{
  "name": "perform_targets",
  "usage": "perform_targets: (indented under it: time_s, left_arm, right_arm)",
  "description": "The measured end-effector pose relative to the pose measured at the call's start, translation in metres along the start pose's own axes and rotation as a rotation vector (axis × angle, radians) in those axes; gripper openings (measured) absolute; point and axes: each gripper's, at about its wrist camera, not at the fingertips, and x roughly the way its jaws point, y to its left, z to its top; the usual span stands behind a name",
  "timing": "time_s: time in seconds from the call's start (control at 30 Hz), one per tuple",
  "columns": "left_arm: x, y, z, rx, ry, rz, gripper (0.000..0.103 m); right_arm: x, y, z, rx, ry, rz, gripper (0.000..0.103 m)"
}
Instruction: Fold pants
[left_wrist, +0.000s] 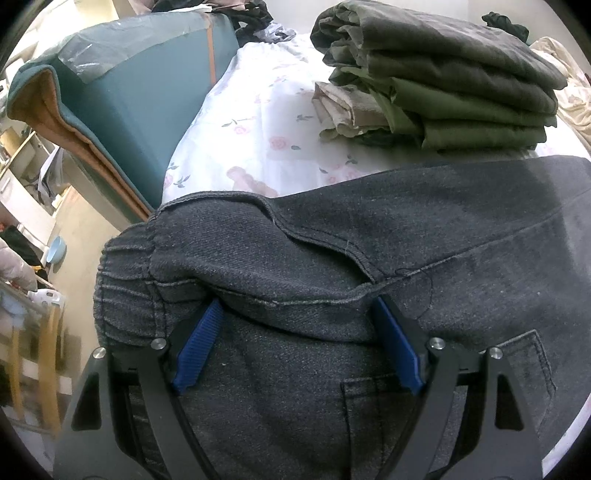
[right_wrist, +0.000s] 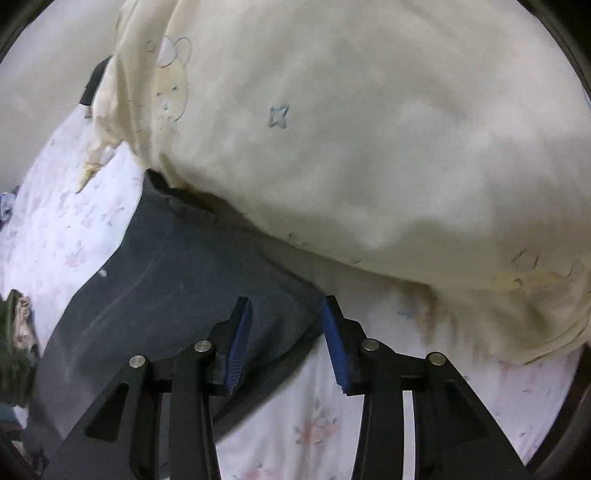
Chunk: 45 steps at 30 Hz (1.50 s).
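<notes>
Pants (left_wrist: 369, 240) lie on the floral bed sheet (left_wrist: 258, 129), waistband near the left gripper (left_wrist: 299, 314), legs right, both it and the right gripper (right_wrist: 286, 317) spread wide, probably readying a fold.

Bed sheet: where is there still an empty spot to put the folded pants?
Bare sheet lies between the green pile, the teal cushion and the pants. The right view shows a small patch below the cream blanket, which crowds that side.
</notes>
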Motion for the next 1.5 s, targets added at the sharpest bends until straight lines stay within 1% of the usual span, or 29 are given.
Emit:
perform_targets:
  time_s: [0.13, 0.2, 0.27, 0.3, 0.33, 0.4, 0.43, 0.57, 0.6, 0.63, 0.7, 0.73, 0.77, 0.8, 0.87, 0.9, 0.93, 1.0, 1.07, 1.1, 1.17, 1.2, 1.23, 1.27, 1.3, 1.37, 1.4, 1.43, 1.5]
  left_arm:
    - [0.001, 0.0, -0.001, 0.0, 0.003, 0.003, 0.081]
    - [0.001, 0.0, 0.0, -0.003, 0.01, 0.002, 0.081]
    - [0.001, 0.001, 0.0, -0.005, 0.016, 0.0, 0.081]
    - [0.001, 0.001, 0.0, -0.008, 0.017, -0.003, 0.081]
    - [0.002, 0.002, 0.0, -0.011, 0.018, -0.004, 0.081]
    - [0.003, 0.001, 0.0, -0.006, 0.022, 0.0, 0.081]
    - [0.003, 0.001, 0.001, -0.004, 0.025, 0.003, 0.081]
    - [0.005, 0.0, 0.003, 0.005, 0.033, 0.001, 0.082]
    - [0.005, 0.0, 0.003, 0.009, 0.035, -0.001, 0.082]
    - [0.005, 0.0, 0.004, 0.011, 0.038, -0.004, 0.082]
    - [0.005, 0.0, 0.004, 0.016, 0.044, -0.003, 0.082]
    - [0.005, 0.0, 0.004, 0.015, 0.048, -0.001, 0.082]
    - [0.003, 0.001, 0.004, 0.011, 0.058, -0.001, 0.082]
    - [0.002, 0.002, 0.004, 0.005, 0.06, -0.002, 0.082]
    - [-0.007, 0.005, 0.004, -0.022, 0.065, -0.019, 0.081]
    - [-0.014, 0.008, 0.004, -0.036, 0.059, -0.041, 0.081]
    - [-0.024, 0.012, 0.003, -0.047, 0.045, -0.056, 0.081]
    - [-0.047, 0.024, 0.001, -0.09, 0.001, -0.082, 0.081]
    - [-0.072, 0.048, -0.005, -0.182, -0.043, -0.115, 0.082]
    - [-0.085, 0.062, -0.01, -0.24, -0.063, -0.128, 0.083]
    - [-0.108, 0.092, -0.024, -0.352, -0.098, -0.131, 0.086]
    - [-0.12, 0.112, -0.035, -0.436, -0.112, -0.132, 0.086]
    - [-0.125, 0.123, -0.042, -0.493, -0.119, -0.149, 0.086]
    - [-0.131, 0.137, -0.053, -0.579, -0.124, -0.175, 0.086]
    - [-0.136, 0.144, -0.067, -0.654, -0.124, -0.188, 0.086]
    - [-0.136, 0.149, -0.087, -0.753, -0.114, -0.234, 0.086]
    - [-0.135, 0.145, -0.102, -0.802, -0.107, -0.259, 0.086]
    - [-0.131, 0.137, -0.118, -0.85, -0.097, -0.297, 0.086]
    - [-0.121, 0.116, -0.142, -0.904, -0.07, -0.368, 0.086]
  right_arm:
    - [0.017, -0.012, -0.005, 0.016, -0.009, -0.059, 0.041]
    - [0.029, -0.021, -0.006, 0.046, -0.014, -0.04, 0.041]
    - [0.035, -0.018, -0.005, 0.033, -0.019, -0.007, 0.041]
    - [0.035, -0.018, -0.006, 0.031, -0.025, 0.044, 0.03]
    - [0.029, -0.017, -0.006, 0.02, -0.059, 0.098, 0.011]
    - [0.01, -0.012, -0.009, -0.023, -0.156, 0.042, 0.01]
    - [-0.002, -0.013, -0.009, -0.019, -0.185, 0.081, 0.01]
    - [-0.025, -0.029, 0.0, 0.013, -0.193, 0.092, 0.008]
    - [-0.025, -0.039, -0.003, 0.054, -0.168, 0.089, 0.008]
    - [-0.019, -0.045, -0.008, 0.079, -0.134, 0.033, 0.008]
    - [0.008, -0.042, -0.015, 0.04, -0.069, -0.07, 0.009]
    - [0.03, -0.038, -0.021, 0.014, -0.015, -0.097, 0.01]
    - [0.041, -0.034, -0.023, 0.001, 0.009, -0.128, 0.011]
    - [0.047, -0.028, -0.028, -0.019, 0.009, -0.178, 0.017]
    - [0.042, -0.015, -0.032, -0.028, -0.032, -0.23, 0.025]
    - [0.036, -0.01, -0.034, -0.026, -0.045, -0.224, 0.036]
    - [0.024, 0.0, -0.039, -0.02, -0.077, -0.21, 0.053]
    - [0.0, 0.018, -0.048, -0.018, -0.153, -0.209, 0.063]
    - [-0.028, 0.038, -0.065, -0.004, -0.226, -0.106, 0.066]
    - [-0.041, 0.05, -0.079, 0.014, -0.249, -0.033, 0.068]
    - [-0.054, 0.074, -0.095, 0.034, -0.255, 0.101, 0.068]
    - [-0.058, 0.088, -0.106, 0.042, -0.258, 0.158, 0.069]
    - [-0.066, 0.098, -0.126, 0.041, -0.239, 0.23, 0.069]
    - [-0.064, 0.123, -0.139, 0.037, -0.22, 0.268, 0.069]
    - [-0.069, 0.128, -0.155, 0.035, -0.201, 0.309, 0.069]
    - [-0.075, 0.152, -0.19, 0.012, -0.141, 0.411, 0.069]
    - [-0.075, 0.161, -0.199, 0.007, -0.118, 0.435, 0.069]
    - [-0.082, 0.168, -0.212, 0.007, -0.097, 0.48, 0.069]
    - [-0.093, 0.171, -0.244, 0.022, -0.059, 0.589, 0.071]
